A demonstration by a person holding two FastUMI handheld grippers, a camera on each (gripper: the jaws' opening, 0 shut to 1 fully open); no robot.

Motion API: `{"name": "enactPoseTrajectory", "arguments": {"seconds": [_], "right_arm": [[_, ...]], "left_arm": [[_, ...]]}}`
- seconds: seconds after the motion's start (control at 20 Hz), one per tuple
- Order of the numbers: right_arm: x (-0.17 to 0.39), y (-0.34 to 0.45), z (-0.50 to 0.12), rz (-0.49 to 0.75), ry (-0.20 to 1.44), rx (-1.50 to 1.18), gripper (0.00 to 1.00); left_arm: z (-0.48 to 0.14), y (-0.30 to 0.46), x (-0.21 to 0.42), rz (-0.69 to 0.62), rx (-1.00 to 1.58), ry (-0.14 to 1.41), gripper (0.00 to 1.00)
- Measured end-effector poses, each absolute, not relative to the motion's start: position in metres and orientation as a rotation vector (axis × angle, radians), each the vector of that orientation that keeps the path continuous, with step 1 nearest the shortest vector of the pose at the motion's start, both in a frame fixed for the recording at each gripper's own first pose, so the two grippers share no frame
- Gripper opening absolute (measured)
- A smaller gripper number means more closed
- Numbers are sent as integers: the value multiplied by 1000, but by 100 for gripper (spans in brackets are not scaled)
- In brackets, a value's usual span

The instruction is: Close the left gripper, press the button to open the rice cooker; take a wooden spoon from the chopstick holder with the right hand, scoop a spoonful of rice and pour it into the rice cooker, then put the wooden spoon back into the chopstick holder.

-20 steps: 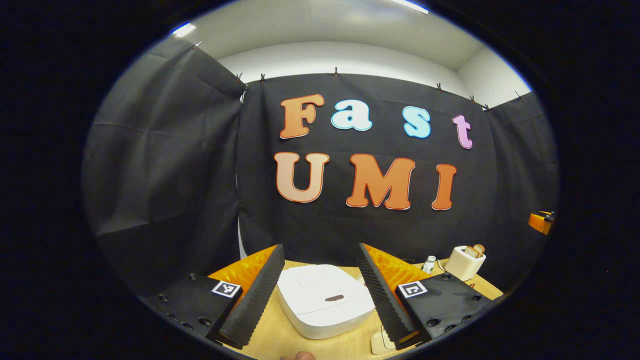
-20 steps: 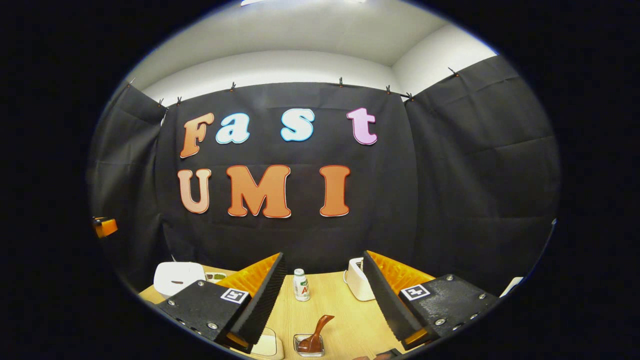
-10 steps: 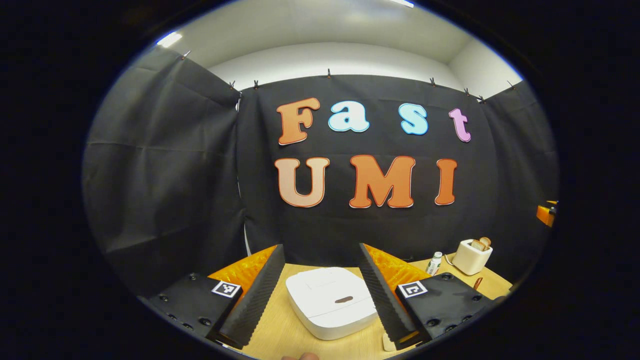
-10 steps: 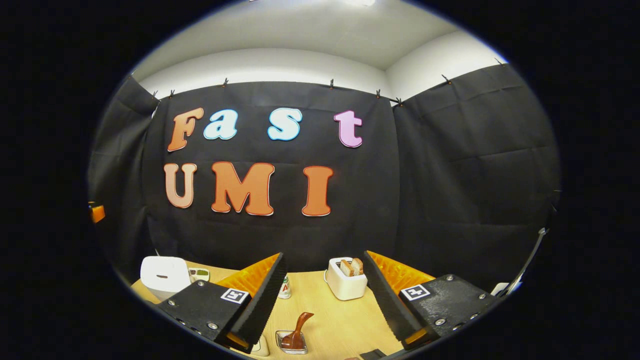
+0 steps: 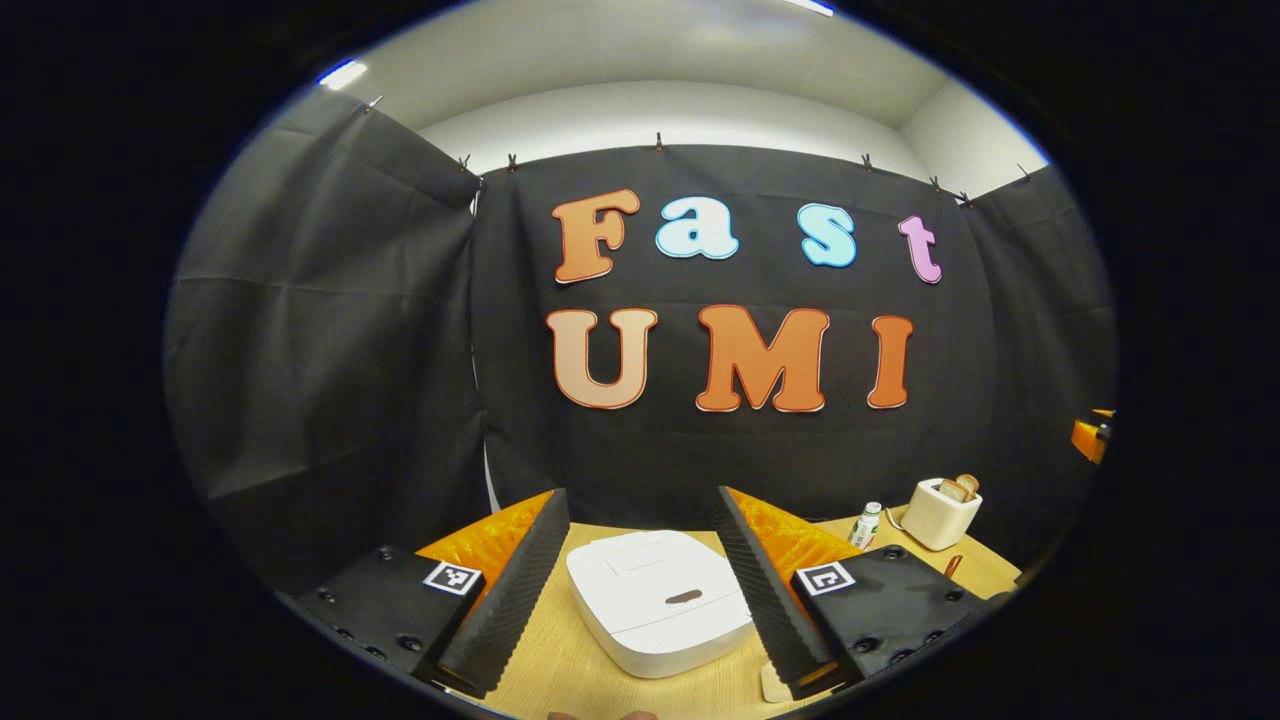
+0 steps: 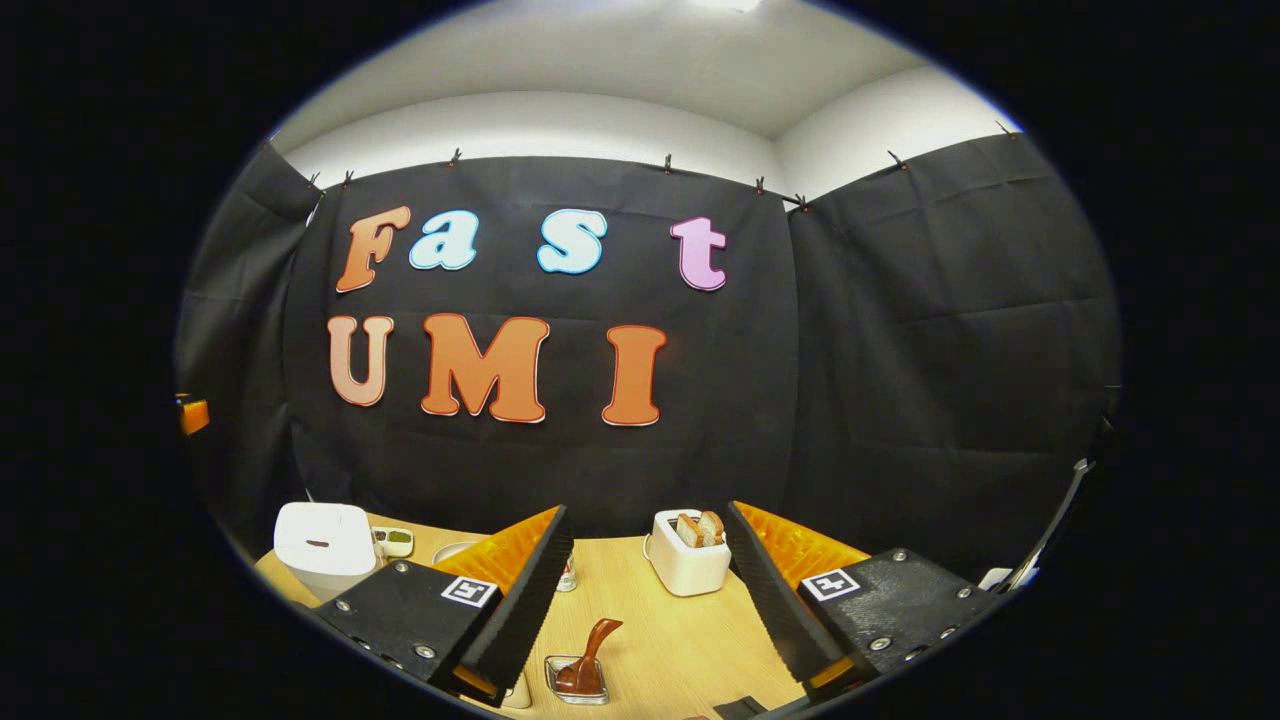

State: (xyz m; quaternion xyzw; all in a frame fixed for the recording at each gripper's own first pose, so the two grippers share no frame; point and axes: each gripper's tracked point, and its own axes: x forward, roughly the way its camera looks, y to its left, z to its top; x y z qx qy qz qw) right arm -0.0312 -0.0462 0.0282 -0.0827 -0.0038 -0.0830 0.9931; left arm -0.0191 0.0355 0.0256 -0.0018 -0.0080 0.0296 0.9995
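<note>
Left gripper point(image 5: 640, 590) hangs wide apart, empty, framing the lidded rice cooker point(image 5: 660, 600) at twelve o'clock (button point(image 5: 684, 597) unpressed). Right gripper point(image 6: 645, 600) gapes empty. Unclosed fingers could straddle and miss the button.

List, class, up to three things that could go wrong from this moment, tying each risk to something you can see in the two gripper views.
1. The left gripper is open, fingers straddling the closed rice cooker; unless closed first, it could miss the small dark button.
2. The wooden spoon leans in its small holder; an off-centre grasp by the open right gripper might tip it.
3. A small bottle and toaster stand nearby and might be knocked.
</note>
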Motion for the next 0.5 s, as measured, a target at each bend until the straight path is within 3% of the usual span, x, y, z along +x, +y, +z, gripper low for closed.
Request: {"name": "enactPoseTrajectory", "arguments": {"seconds": [0.2,0.45,0.5], "right_arm": [[-31,-47,30,-171,-10,-172,95],[-33,-48,29,-174,-6,-172,95],[-33,-49,28,-178,-3,-176,95]], "left_arm": [[30,35,-19,58,14,-39,98],[26,40,-16,66,-6,-28,39],[30,40,-16,73,5,-36,31]]}}
